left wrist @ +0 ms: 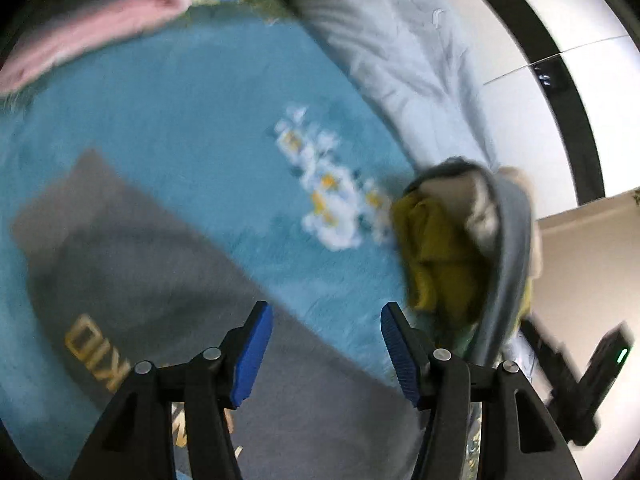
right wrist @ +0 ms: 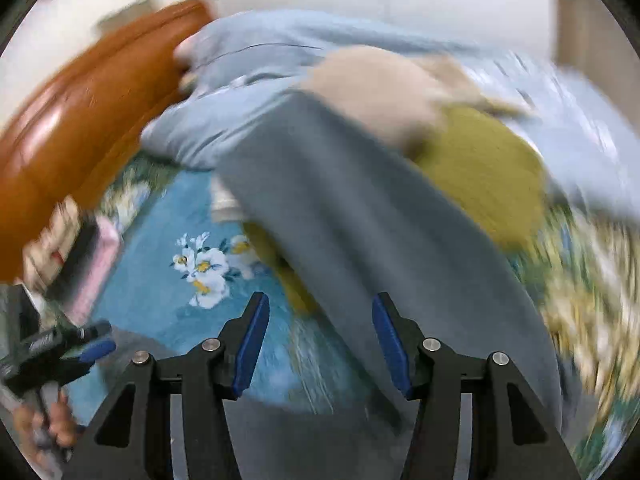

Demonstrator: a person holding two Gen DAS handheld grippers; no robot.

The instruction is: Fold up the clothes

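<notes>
Blue pads stand apart on both tools, nothing between them: the left gripper (left wrist: 326,354) hangs with jaws spread over the dark grey shirt (left wrist: 168,280), which lies flat on the teal floral blanket (left wrist: 192,112) in the lower left of its frame, gold lettering showing near the bottom. The right gripper (right wrist: 320,344), jaws equally spread and empty, tilts down at a heap at centre frame: a grey garment (right wrist: 340,208) draped over a mustard piece (right wrist: 480,168) and a beige one (right wrist: 372,84). Risk from here, I'd say, is a careless grab into that heap; jaws closing on the grey cloth could pinch the mustard layer underneath too and drag the whole pile over. Everything is blurred as well, so a rushed close may catch only a loose edge that slips free. Both tools angle steeply downward. At the lower left of the right view, a hand (right wrist: 48,424) grips the other tool's handle. A pink garment (left wrist: 80,36) sits at the upper left of the left view, well apart.
</notes>
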